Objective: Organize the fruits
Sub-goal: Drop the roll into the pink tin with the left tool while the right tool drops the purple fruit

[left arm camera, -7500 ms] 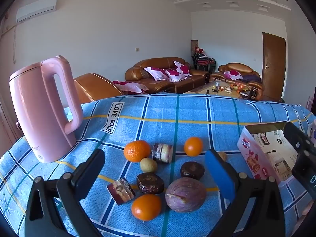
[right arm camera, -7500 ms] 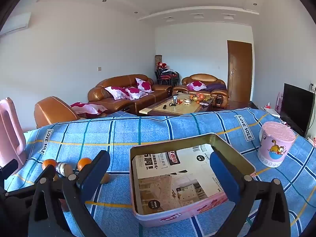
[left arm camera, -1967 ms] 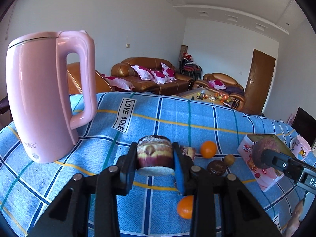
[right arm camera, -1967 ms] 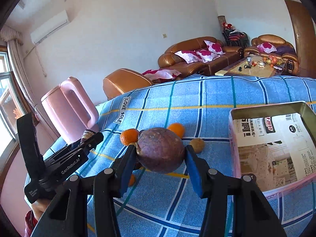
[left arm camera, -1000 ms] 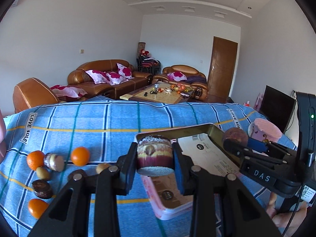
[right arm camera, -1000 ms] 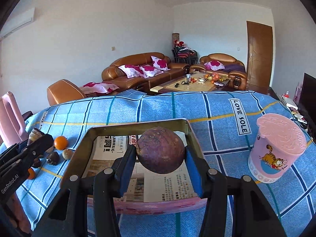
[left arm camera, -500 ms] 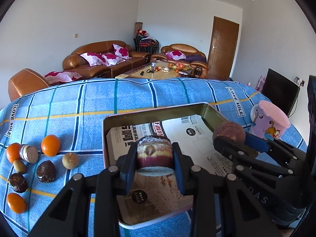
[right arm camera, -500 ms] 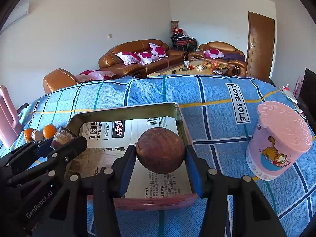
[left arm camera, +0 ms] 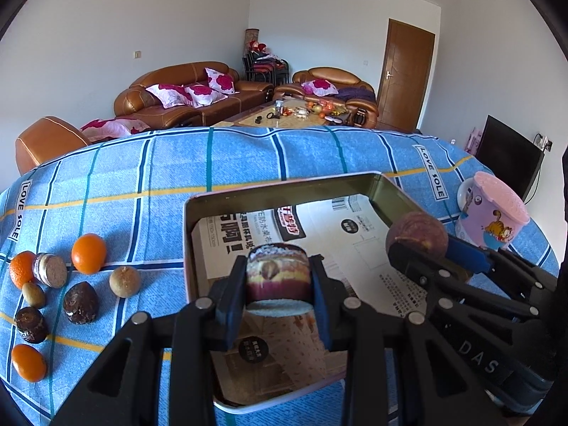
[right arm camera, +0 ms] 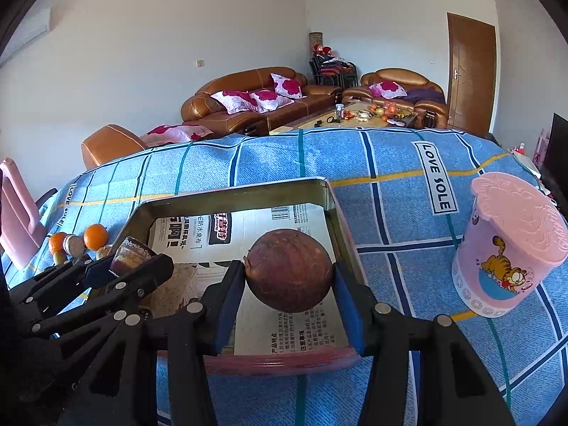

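My left gripper (left arm camera: 277,280) is shut on a cut purple fruit piece (left arm camera: 277,277) and holds it above the near left part of the pink tin box (left arm camera: 188,248). My right gripper (right arm camera: 289,277) is shut on a round brown-purple fruit (right arm camera: 289,269) above the box's near right part (right arm camera: 340,227). The box is lined with printed paper (left arm camera: 355,234). The right gripper with its fruit (left arm camera: 417,234) shows in the left wrist view, and the left gripper with its piece (right arm camera: 129,252) in the right wrist view.
Several loose fruits lie on the blue checked cloth left of the box: oranges (left arm camera: 88,252) (left arm camera: 28,362), dark brown fruits (left arm camera: 81,301), a small tan fruit (left arm camera: 124,281). A pink lidded cup (right arm camera: 511,245) stands right of the box. A pink kettle (right arm camera: 14,213) is at far left.
Both grippers have moved closer over the box and slightly lower, each still holding its fruit. The box looms larger in both views.
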